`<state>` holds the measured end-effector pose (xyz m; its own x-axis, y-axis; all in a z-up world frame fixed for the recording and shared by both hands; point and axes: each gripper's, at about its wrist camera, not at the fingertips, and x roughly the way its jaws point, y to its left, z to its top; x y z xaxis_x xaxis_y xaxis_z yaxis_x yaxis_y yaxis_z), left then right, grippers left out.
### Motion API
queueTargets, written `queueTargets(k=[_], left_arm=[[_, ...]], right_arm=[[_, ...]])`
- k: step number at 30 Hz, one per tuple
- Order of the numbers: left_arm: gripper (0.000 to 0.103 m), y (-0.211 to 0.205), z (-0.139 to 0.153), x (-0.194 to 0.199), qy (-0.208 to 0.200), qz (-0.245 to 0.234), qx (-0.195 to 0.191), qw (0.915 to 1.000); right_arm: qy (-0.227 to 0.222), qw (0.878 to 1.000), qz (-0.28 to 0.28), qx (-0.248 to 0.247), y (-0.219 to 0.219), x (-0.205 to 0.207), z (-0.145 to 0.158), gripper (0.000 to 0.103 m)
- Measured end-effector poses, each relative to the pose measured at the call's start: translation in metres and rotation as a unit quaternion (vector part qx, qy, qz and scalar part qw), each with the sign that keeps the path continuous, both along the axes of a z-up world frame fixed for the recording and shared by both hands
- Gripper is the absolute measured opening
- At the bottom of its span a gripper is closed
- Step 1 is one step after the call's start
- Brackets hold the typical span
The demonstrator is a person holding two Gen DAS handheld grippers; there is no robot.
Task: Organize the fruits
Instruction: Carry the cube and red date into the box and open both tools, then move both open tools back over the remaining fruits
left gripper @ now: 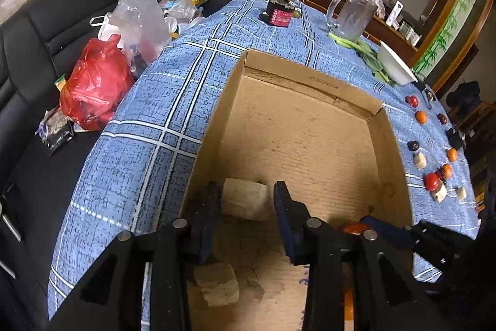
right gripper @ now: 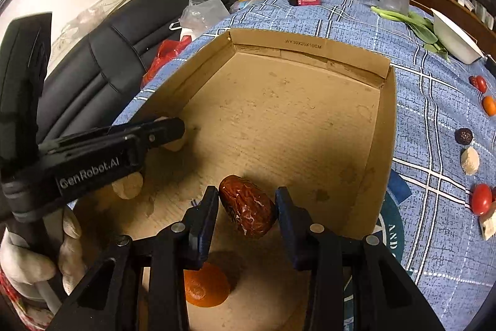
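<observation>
Cardboard box (right gripper: pixel 379 126): your sorting bin, already holding an orange (right gripper: pixel 206 289) and pale chunks.
Right gripper (right gripper: pixel 246 211): clamps a red date above the box floor.
Left gripper (left gripper: pixel 248 203): jaws parted around a pale chunk (left gripper: pixel 245 199), not pressing.
Tablecloth (left gripper: pixel 148 120): several fruits await you.

blue plaid tablecloth (left gripper: pixel 148 101); black leather sofa (left gripper: pixel 46 30) beside it with red plastic bag (left gripper: pixel 93 89); glass pitcher (left gripper: pixel 353 11), dark corked jar (left gripper: pixel 280 10), white bowl (left gripper: pixel 396 67) at far end.

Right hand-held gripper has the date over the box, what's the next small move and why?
Probably open the right hand-held gripper to drop the red date: it hangs between the pads, inside the cardboard box above the floor, near the orange fruit already there.
</observation>
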<state>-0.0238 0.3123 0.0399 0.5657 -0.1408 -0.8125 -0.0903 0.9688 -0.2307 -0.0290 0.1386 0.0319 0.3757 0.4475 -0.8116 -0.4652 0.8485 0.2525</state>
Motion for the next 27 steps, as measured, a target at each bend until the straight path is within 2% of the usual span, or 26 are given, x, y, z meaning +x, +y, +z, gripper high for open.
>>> queueTargets(k=[4,7,10,13,15,20,24,27], left_arm=[[0.051,0.002,0.020,-0.016,-0.029,0.015,-0.014,0.9994],[0.064,0.000,0.039,-0.033,-0.055,0.030,-0.020,0.9979],[0.079,-0.012,0.056,-0.050,-0.076,0.035,-0.017,0.9964],[0.081,-0.037,0.065,-0.062,-0.084,0.017,-0.022,0.9960],[0.081,-0.059,0.068,-0.068,-0.086,-0.007,-0.040,0.9955],[0.081,-0.110,0.071,-0.077,-0.085,-0.064,-0.080,0.9911],[0.081,-0.158,0.067,-0.076,-0.074,-0.110,-0.090,0.9871],[0.081,-0.189,0.064,-0.078,-0.065,-0.137,-0.082,0.9851]], right_arm=[[-0.011,1.000,0.000,0.020,-0.009,-0.012,0.012,0.044],[-0.025,0.999,-0.014,0.041,-0.025,-0.024,0.026,0.050],[-0.036,0.997,-0.033,0.061,-0.046,-0.036,0.038,0.052],[-0.048,0.994,-0.063,0.077,-0.075,-0.049,0.046,0.056],[-0.052,0.991,-0.088,0.090,-0.097,-0.057,0.049,0.059],[-0.066,0.980,-0.161,0.101,-0.167,-0.082,0.051,0.060],[-0.086,0.966,-0.227,0.089,-0.225,-0.105,0.057,0.060],[-0.092,0.951,-0.277,0.105,-0.269,-0.120,0.058,0.065]])
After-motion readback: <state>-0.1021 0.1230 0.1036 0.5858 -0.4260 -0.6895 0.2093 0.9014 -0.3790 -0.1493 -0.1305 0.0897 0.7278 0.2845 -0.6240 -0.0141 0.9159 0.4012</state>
